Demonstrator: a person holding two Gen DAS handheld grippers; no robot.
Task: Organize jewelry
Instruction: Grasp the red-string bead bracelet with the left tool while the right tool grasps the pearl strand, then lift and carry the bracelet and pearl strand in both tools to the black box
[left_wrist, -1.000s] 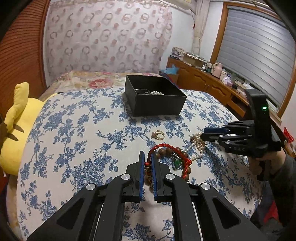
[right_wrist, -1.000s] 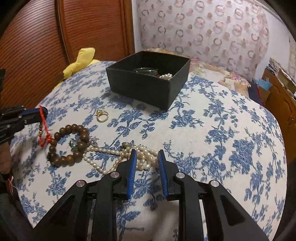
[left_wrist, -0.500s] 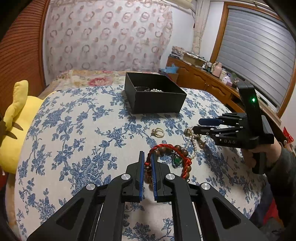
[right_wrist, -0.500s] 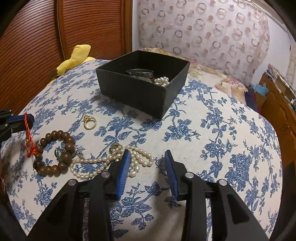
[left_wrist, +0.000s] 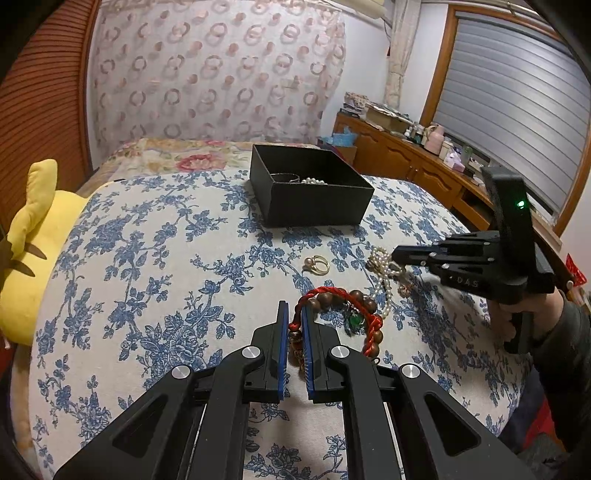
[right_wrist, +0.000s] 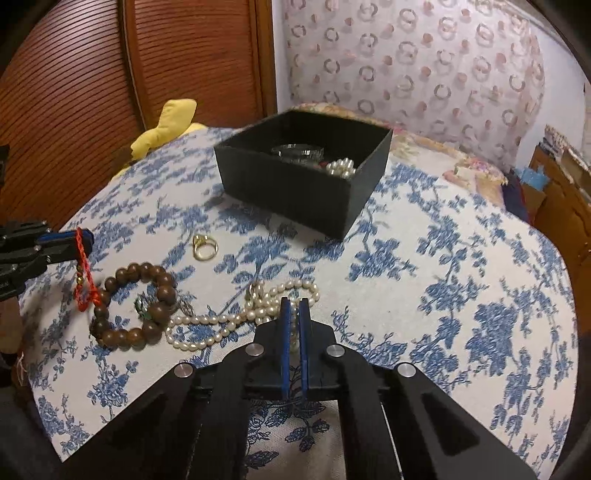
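Blue-flowered cloth covers the table, and everything on it lies ahead of the two tools. Farthest out stands the black box, open, already holding a bangle and a clump of pearls. Nearer in, the pearl necklace sprawls in loose loops right at the tip of the right tool, whose jaws have just been closing and now pinch a strand between the blue pads. To that tool's left lies the wooden bead bracelet, with a small green charm inside its ring. The left tool is pressed together on the red cord bracelet, which drapes over the wooden beads. Beyond both, toward the box, sits the gold ring, apart from the rest.

The pearls will likely handle as a limp, slippery, fairly light chain: lifted by one strand, the rest should trail and swing, and might snag the wooden beads. A pinch near the bunched middle seems safest. The red cord is soft and nearly weightless.
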